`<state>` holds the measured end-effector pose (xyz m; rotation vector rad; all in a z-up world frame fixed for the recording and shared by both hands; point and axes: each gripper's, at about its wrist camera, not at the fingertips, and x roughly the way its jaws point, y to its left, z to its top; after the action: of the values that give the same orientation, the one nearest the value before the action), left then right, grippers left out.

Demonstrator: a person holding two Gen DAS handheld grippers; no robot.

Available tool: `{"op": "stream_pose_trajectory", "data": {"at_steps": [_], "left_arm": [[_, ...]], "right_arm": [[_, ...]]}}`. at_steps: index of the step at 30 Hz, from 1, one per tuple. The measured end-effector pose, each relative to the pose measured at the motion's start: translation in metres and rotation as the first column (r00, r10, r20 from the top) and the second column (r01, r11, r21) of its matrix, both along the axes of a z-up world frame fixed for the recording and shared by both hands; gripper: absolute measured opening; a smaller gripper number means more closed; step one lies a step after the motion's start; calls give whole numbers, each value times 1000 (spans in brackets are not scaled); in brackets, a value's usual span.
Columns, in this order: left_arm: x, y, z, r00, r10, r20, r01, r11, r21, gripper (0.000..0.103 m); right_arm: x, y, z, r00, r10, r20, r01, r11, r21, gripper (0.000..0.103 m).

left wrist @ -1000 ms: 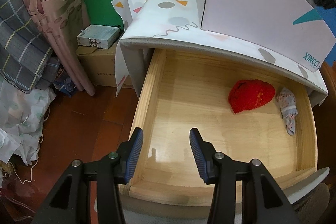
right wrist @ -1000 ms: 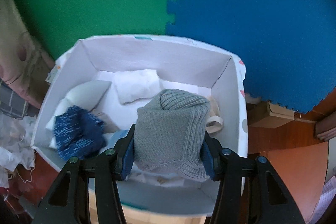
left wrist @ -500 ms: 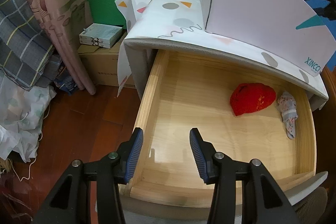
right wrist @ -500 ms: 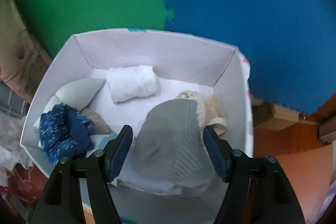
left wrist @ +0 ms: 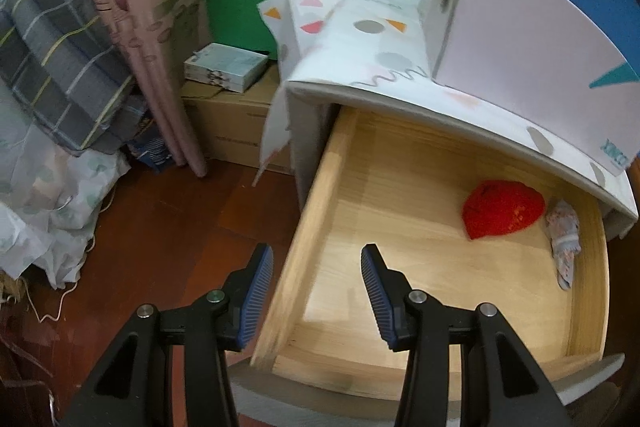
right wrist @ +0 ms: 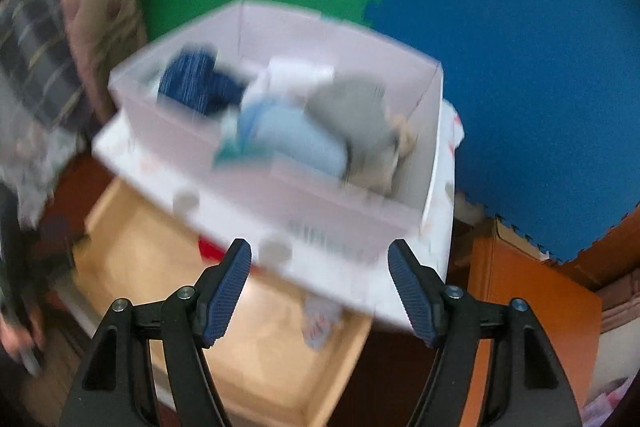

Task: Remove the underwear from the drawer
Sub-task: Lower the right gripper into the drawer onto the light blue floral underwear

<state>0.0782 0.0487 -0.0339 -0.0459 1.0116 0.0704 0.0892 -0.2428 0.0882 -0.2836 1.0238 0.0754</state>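
Both grippers stand spread with nothing between their pads. Left gripper (left wrist: 317,281) hangs over the near left corner of the open drawer (left wrist: 424,251), one blue pad out past the drawer's left wall above the wooden floor (left wrist: 168,227), the other above the drawer's bare bottom. Right gripper (right wrist: 320,281) is also empty, pointing down at the front edge of the cabinet top; its view is blurred, so small details there are hard to read.

Two pieces of underwear lie in the drawer, both at its far right. Red piece (left wrist: 502,209) is a rounded bundle just under the cabinet's overhanging top (left wrist: 360,39). Pale patterned piece (left wrist: 564,237) lies just beside it, against the right wall. They are close together; whether they touch I cannot tell. In the right view the red one (right wrist: 210,249) only peeks out below the cabinet edge, and the patterned one (right wrist: 320,323) shows as a smear between the pads' line and the drawer's corner.

On the cabinet top stands a white box (right wrist: 280,195), open above. Inside it are a grey knit piece (right wrist: 352,111), a light blue one (right wrist: 296,143) and a dark blue one (right wrist: 192,83).

Curtain (left wrist: 140,7) and a plaid cloth (left wrist: 52,39) hang at the left.
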Motion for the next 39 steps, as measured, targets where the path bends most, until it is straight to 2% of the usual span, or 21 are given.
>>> {"op": "stream_pose_trajectory", "data": {"at_steps": [3, 9, 13, 17, 27, 30, 39], "left_arm": [[-5, 11, 4, 997, 74, 20, -74, 997, 0, 47], [-14, 36, 7, 980, 196, 31, -195, 980, -24, 47], [-15, 40, 7, 976, 216, 33, -215, 976, -29, 47], [-14, 38, 7, 978, 208, 27, -208, 978, -22, 47], [-12, 43, 3, 976, 218, 10, -217, 975, -41, 47], [-11, 43, 3, 977, 212, 10, -211, 977, -37, 47], [-10, 40, 1, 980, 200, 7, -199, 979, -30, 47]], "right_arm": [[-19, -3, -31, 999, 20, -46, -22, 999, -42, 65], [-26, -7, -93, 986, 41, -160, -54, 995, -80, 58], [-19, -9, -122, 979, 41, -201, -59, 995, -83, 57], [-7, -5, -151, 974, 62, -218, -93, 986, -139, 57], [18, -1, -190, 972, 77, -224, -126, 969, -214, 57], [21, 3, -192, 973, 101, -206, -153, 956, -251, 57], [36, 9, -212, 969, 108, -221, -169, 944, -282, 57]]}}
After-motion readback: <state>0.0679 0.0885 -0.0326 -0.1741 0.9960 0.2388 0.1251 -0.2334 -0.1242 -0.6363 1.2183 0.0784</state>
